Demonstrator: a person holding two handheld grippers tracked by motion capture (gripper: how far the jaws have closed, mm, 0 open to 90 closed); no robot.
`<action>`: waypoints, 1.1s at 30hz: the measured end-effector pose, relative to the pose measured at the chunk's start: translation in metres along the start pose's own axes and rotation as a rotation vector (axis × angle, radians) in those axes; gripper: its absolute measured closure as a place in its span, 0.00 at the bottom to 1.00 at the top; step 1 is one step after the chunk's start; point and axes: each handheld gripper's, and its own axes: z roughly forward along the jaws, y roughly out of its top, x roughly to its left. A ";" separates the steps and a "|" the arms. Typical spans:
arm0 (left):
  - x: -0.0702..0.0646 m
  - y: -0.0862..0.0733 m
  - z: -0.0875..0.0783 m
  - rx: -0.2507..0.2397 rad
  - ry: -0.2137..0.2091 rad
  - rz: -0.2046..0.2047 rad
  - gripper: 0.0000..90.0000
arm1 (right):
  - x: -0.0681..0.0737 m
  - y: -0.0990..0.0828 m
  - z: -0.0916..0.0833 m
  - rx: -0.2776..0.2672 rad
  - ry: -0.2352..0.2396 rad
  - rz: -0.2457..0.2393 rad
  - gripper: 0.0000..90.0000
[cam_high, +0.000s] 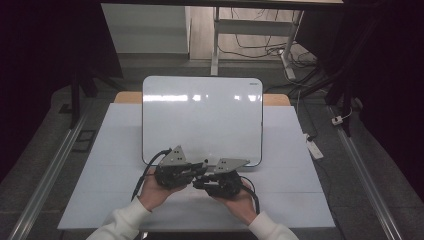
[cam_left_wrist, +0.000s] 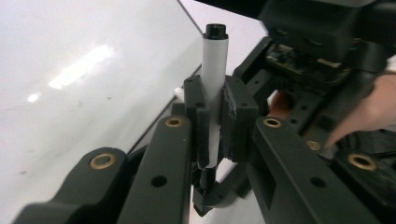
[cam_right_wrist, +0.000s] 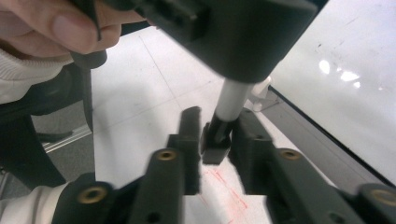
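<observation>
We've got the marker (cam_left_wrist: 214, 70) clamped mid-barrel in L gripper (cam_left_wrist: 215, 116) fingers; its cap end pokes between R gripper (cam_right_wrist: 215, 135) fingers, now loose around it.

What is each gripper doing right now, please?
Left gripper: shut on the marker.
Right gripper: open, with the marker's cap between its jaws, one pad standing off it.

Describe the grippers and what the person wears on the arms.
Both the left gripper and right gripper are black, each topped by a grey three-cornered plate and trailing a black cable. Their jaws carry brass-coloured rivets and round holes. White ribbed sleeves cover the forearms.
</observation>
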 end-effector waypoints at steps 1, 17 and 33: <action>0.001 0.000 -0.002 -0.005 0.006 -0.006 0.90 | 0.000 0.000 0.000 -0.009 -0.001 0.000 0.70; 0.041 -0.010 -0.047 -0.077 0.171 -0.132 0.90 | -0.013 -0.011 -0.043 -0.121 -0.186 -0.049 0.52; 0.071 -0.022 -0.075 -0.092 0.283 -0.224 0.90 | -0.036 -0.048 -0.108 -0.120 -0.386 -0.013 0.51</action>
